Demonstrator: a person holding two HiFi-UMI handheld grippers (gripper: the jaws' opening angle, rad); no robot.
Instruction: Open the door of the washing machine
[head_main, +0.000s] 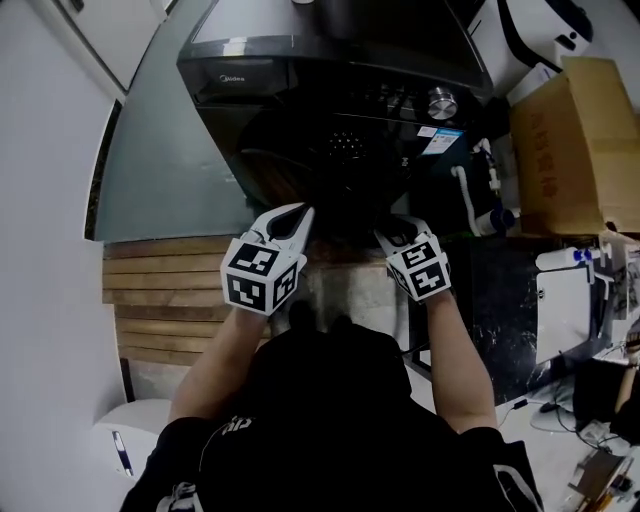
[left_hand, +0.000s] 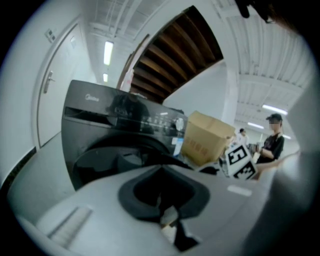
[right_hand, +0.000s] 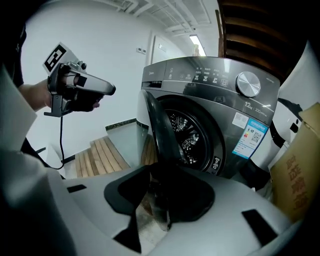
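Note:
A dark front-loading washing machine (head_main: 330, 80) stands ahead of me, its control knob (right_hand: 248, 84) at the upper right. Its round door (right_hand: 159, 131) stands swung out and is seen edge-on, with the steel drum (right_hand: 189, 136) exposed behind it. My right gripper (right_hand: 158, 210) has the door's lower rim between its jaws and grips it; in the head view this gripper (head_main: 398, 236) sits at the door's right. My left gripper (head_main: 292, 222) hangs in the air left of the door, shut with nothing in it; its jaws (left_hand: 169, 220) meet.
A cardboard box (head_main: 575, 150) stands right of the machine, with a white hose and bottles (head_main: 482, 205) in front of it. Wooden slats (head_main: 165, 300) cover the floor at left, beside a white wall. A person (left_hand: 274, 142) stands far off.

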